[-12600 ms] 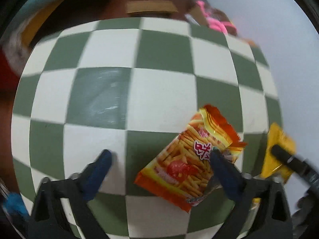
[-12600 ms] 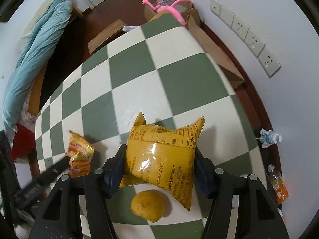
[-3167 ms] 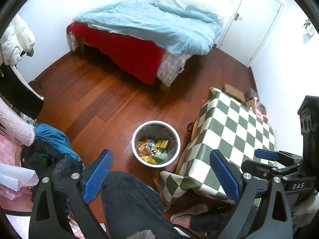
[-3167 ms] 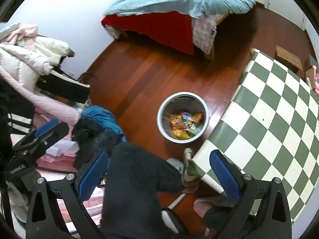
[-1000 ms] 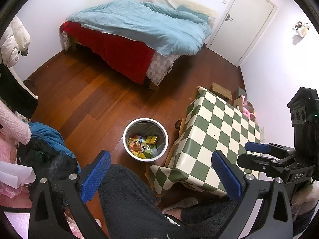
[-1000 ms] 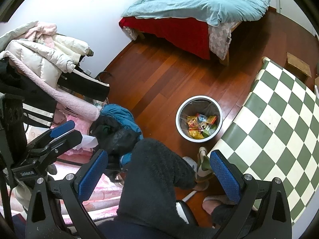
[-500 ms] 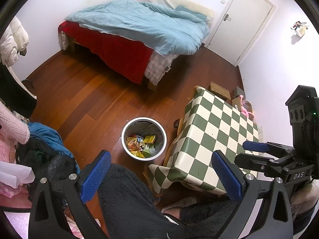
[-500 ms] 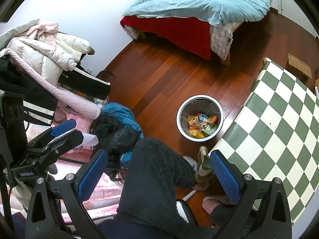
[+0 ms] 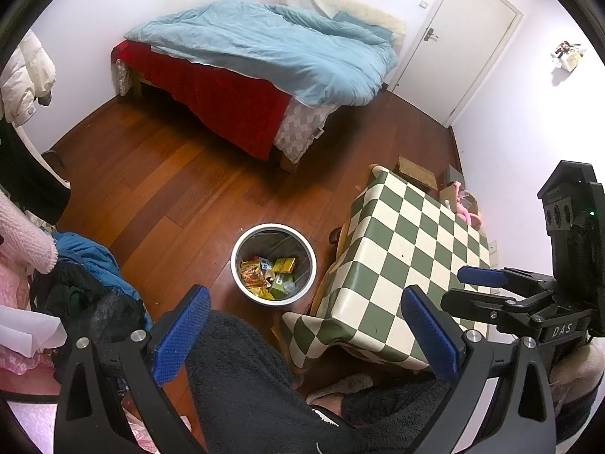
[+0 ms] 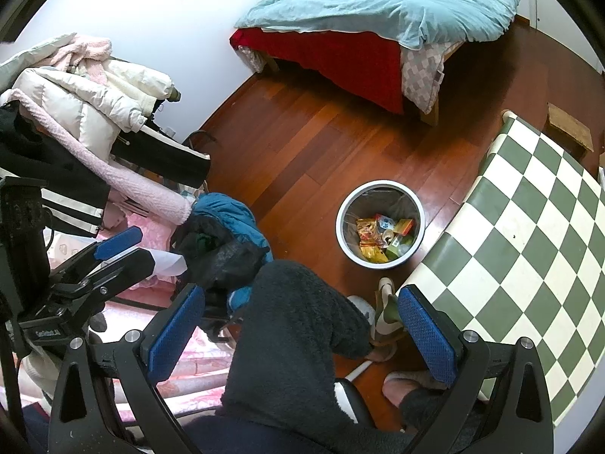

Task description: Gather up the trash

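Since half a second ago your view from the left wrist has barely shifted: the bin sits a touch lower in the picture, nothing else altered. Your left claw (image 9: 302, 331) is spread wide with nothing between its blue textured pads (image 9: 181, 335); your right claw (image 10: 300, 327) is likewise released and empty.

The trash bin (image 10: 380, 223) is a round, shiny metal pail with a pale rim, standing on the glossy red-brown plank floor (image 9: 151, 174) just beside the edge of the surface (image 9: 401, 265). Inside lie the trash wrappers (image 9: 264, 272) (crinkled foil packets in yellow, orange and green, heaped together).

The surface wears a smooth green-and-cream chequered cloth that droops at its near corner. Your dark fleecy trouser leg (image 10: 291, 325) fills the lower middle of both views, between claw and bin. A slipper (image 10: 385, 314) rests on the floor by the corner of the surface. To the left, a heap of clothes (image 10: 223, 238): blue and black fabric, a pink fuzzy sleeve, a puffy cream jacket. Beyond, a bed (image 9: 264, 49) with rumpled pale-blue duvet over red sheet, and a white door (image 9: 465, 41).
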Tool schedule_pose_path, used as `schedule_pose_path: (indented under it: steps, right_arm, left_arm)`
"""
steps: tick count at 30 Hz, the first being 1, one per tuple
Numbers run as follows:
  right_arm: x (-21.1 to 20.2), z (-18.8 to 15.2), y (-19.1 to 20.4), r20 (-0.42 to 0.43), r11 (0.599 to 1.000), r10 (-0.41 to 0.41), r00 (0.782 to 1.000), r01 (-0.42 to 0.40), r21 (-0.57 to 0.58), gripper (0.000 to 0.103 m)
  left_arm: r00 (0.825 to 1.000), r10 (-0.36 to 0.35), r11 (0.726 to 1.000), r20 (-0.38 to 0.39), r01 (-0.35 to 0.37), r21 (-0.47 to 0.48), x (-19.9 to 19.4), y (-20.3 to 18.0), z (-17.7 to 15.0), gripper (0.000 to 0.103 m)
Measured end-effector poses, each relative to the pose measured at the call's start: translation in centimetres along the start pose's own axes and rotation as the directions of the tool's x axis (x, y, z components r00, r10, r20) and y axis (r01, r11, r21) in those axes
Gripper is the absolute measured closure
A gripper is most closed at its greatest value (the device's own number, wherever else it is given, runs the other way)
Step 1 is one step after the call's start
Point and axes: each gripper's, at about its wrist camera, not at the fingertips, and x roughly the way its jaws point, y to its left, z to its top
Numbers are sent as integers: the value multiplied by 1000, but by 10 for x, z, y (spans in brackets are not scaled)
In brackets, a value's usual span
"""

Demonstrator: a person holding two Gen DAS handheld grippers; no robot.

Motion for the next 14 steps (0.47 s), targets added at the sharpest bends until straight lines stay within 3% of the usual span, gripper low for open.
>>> schedule_pose_path:
  steps: [14]
  right_arm:
    - [1,0,-1,-8,1000,4,1000,-4,-9,0]
  left_arm:
    - [1000,-8,1000,-7,8,-4,-1,0,1,0]
